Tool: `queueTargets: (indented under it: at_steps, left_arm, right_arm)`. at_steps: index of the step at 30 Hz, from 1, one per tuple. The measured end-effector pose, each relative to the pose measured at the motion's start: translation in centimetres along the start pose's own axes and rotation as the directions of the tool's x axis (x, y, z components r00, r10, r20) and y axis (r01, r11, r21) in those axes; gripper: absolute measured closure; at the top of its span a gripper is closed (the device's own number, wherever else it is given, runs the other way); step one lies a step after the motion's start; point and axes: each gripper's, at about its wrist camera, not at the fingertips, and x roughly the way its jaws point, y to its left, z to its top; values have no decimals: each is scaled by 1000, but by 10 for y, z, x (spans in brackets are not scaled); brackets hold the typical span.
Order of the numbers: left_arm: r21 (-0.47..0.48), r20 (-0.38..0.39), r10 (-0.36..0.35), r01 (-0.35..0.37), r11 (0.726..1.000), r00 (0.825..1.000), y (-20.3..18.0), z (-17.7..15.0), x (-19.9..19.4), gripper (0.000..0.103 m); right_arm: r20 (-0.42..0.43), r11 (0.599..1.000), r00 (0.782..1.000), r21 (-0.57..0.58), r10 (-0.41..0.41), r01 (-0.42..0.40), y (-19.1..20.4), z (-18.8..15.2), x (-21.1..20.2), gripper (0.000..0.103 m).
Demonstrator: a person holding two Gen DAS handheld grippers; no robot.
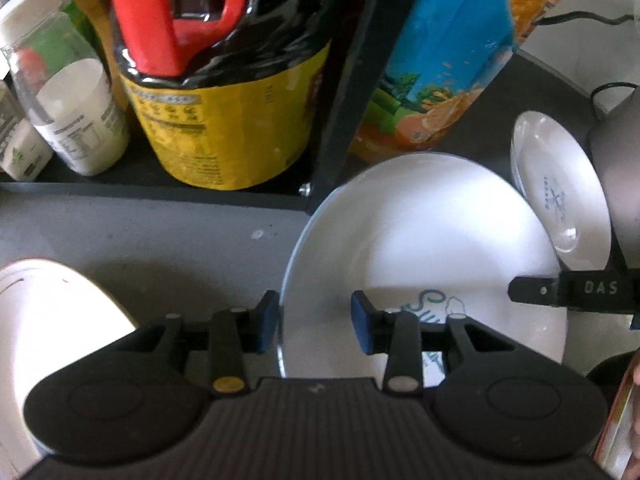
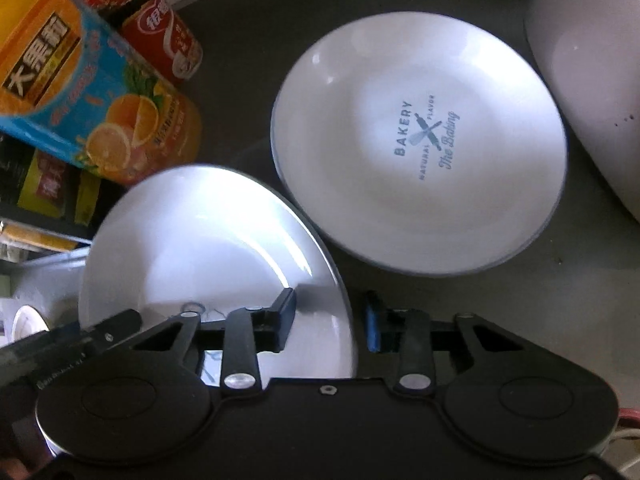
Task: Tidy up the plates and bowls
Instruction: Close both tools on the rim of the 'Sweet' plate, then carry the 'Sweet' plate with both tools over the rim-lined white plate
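Observation:
A white plate with blue script [image 1: 420,240] lies on the dark counter. My left gripper [image 1: 315,322] is open, its two blue pads on either side of the plate's left rim. My right gripper [image 2: 330,324] is open too and straddles the same plate's right rim [image 2: 208,240]. The right gripper's finger shows at the right of the left wrist view [image 1: 572,290]. A second white plate printed "BAKERY" [image 2: 420,144] lies beyond, on a stack; it also shows in the left wrist view [image 1: 560,184]. A white bowl [image 1: 52,332] sits at the left.
A black shelf rack [image 1: 328,100] behind the plate holds a yellow-labelled dark bottle [image 1: 224,92], a white jar [image 1: 68,116] and an orange juice bottle [image 2: 100,100]. Red cans [image 2: 168,36] stand behind. A large white vessel [image 2: 592,80] is at the far right.

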Motion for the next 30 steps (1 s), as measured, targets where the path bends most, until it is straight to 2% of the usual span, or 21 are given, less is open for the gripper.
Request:
queueTargets:
  at_steps: [4, 9, 20, 30]
  left_arm:
    - [-29, 6, 4, -4, 1000, 1000, 2, -1, -1, 71]
    - [-22, -4, -25, 25, 999, 1000, 11, -3, -6, 76]
    - [-31, 14, -16, 16, 999, 1000, 9, -16, -27, 78]
    - [-86, 43, 0, 4, 996, 999, 18, -15, -66, 79]
  right_arm:
    - [15, 1000, 1000, -25, 8, -8, 0, -1, -2, 74]
    - [25, 999, 999, -27, 22, -21, -9, -5, -8, 78]
    - [40, 999, 998, -28, 44, -43, -5, -18, -16, 80]
    - [61, 993, 992, 12, 114, -115, -1, -24, -46, 82]
